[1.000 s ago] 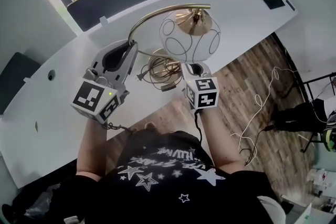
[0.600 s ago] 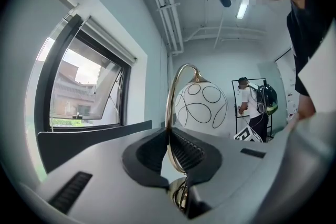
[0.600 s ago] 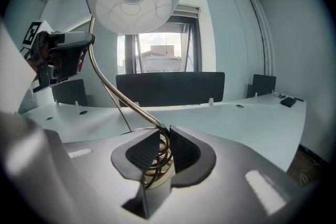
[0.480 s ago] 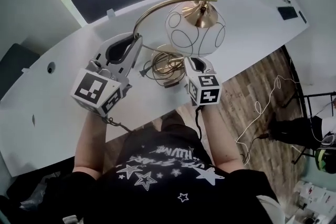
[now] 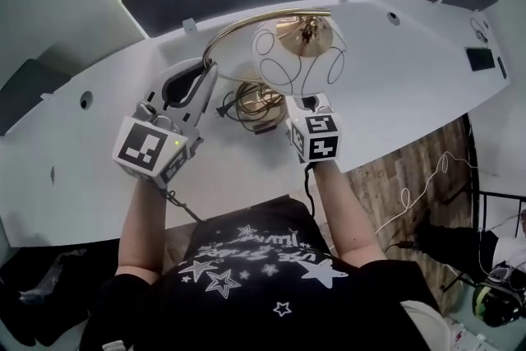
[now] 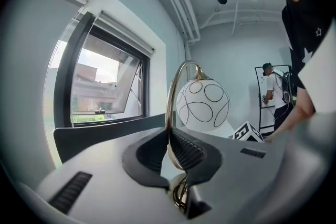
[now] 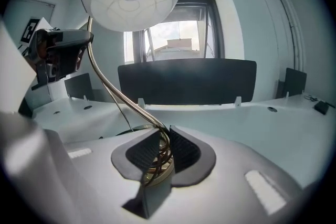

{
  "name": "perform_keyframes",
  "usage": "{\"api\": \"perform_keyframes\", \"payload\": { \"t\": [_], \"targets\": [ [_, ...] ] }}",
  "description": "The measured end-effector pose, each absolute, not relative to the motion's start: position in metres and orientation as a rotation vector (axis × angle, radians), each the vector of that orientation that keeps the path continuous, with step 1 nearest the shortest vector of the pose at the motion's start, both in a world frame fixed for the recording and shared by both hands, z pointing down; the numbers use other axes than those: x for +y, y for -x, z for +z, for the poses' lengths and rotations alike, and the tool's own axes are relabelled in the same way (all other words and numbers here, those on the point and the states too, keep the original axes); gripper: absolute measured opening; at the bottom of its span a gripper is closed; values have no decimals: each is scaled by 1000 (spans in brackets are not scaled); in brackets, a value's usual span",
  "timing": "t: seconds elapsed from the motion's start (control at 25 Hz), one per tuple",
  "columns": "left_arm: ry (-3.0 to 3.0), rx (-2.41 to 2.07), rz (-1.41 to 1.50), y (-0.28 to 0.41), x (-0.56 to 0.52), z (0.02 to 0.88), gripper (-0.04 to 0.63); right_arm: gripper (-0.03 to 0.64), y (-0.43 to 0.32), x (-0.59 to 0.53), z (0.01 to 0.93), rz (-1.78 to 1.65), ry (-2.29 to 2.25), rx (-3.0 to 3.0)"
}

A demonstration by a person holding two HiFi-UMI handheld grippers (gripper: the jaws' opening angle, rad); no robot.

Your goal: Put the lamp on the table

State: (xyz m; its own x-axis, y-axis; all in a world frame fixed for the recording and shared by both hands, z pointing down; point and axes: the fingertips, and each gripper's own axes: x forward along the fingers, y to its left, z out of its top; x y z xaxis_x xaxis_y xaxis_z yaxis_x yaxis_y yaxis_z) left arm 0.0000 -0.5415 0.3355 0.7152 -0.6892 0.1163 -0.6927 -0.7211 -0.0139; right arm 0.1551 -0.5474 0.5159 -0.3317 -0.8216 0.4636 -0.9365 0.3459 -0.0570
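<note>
Nearly complete: left tool [image 5: 205, 76] and right tool [image 5: 302, 103] both grip the lamp [image 5: 297, 53] over the counter [image 5: 411, 70]; set-down and release remain

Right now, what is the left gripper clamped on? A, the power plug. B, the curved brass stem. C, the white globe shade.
B: the left gripper view shows the left gripper shut on the curved brass stem, with the globe shade hanging clear beyond it.

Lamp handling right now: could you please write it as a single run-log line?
phase: lamp held two-handed | left gripper: shut on brass stem | right gripper: shut on base | place: over white table
</note>
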Motion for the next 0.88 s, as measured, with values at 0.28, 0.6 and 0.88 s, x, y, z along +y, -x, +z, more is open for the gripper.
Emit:
{"api": "perform_keyframes", "payload": {
  "t": [0.28,0.6,0.88],
  "targets": [
    [-2843,-1278,222,19,-570,344,31,52,-131,-590,528,465,-1453,-2292],
    [-2800,-1310,233,40,-592,361,32,52,-111,-618,543,475,-1401,-2287],
    [-2817,-1298,214,41,-594,363,32,51,-107,-626,546,482,-1400,-2286]
  ]
}}
